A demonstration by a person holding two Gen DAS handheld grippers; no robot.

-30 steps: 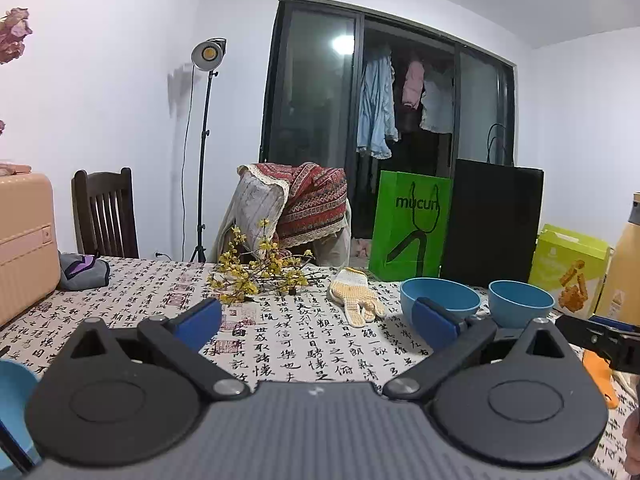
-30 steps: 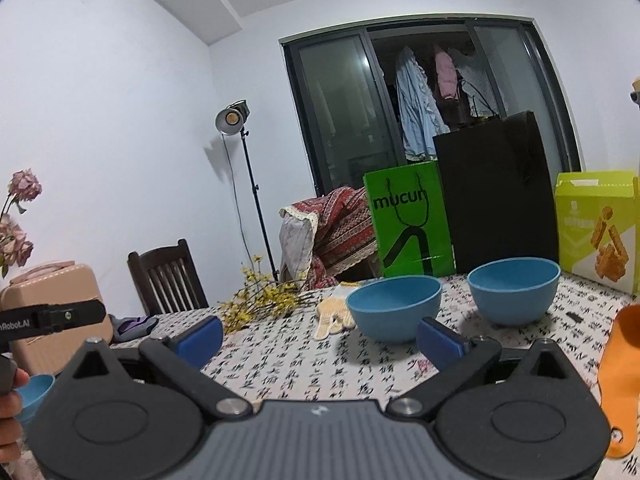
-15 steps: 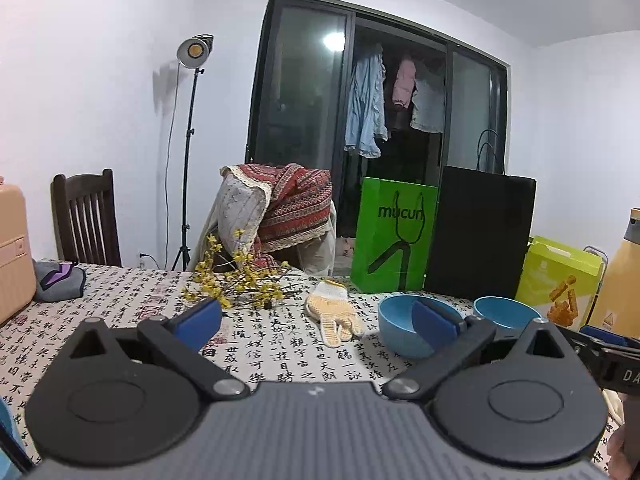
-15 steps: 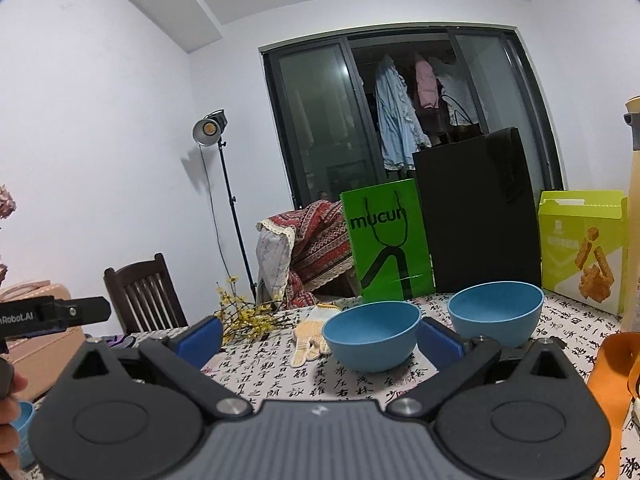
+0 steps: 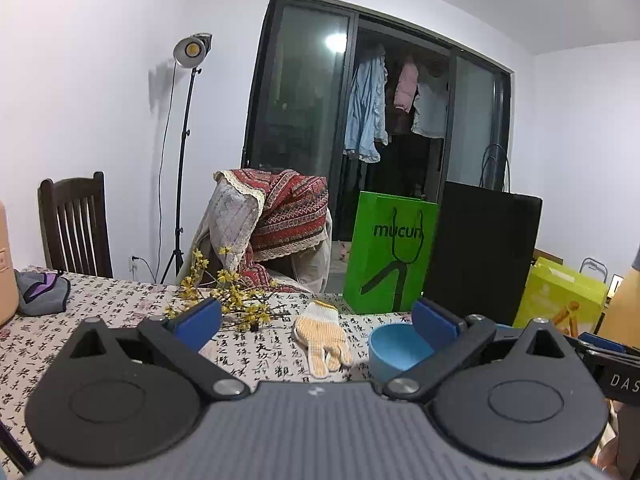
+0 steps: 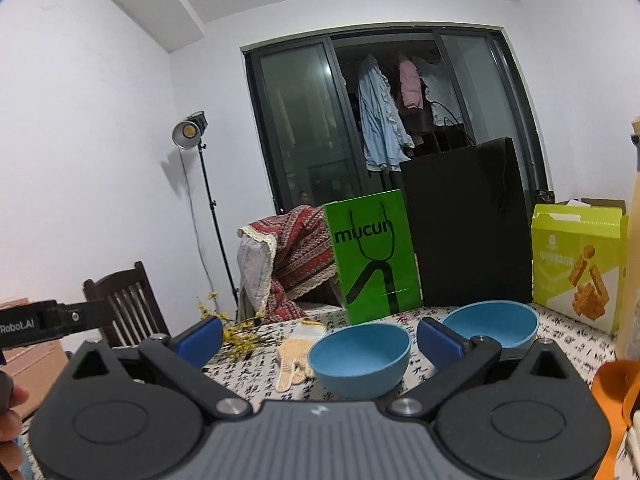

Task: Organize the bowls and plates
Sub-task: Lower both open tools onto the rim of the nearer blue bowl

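We are holding both sets of tongs wide and empty above the bench [image 6: 568, 340], the right tongs [image 6: 320, 334] facing the near blue bowl [image 6: 360, 358], presumably so it can be taken first and nested with the second blue bowl [image 6: 502, 322] just behind it to the right. The left tongs [image 5: 316, 320] are hanging back, looking over a knitted glove [image 5: 322, 338] lying just left of that near bowl. We are reading "mucun" on the green bag [image 6: 374, 258] standing behind the bowls, and "Robot.AI" on the left tool's body at the edge of the right view.
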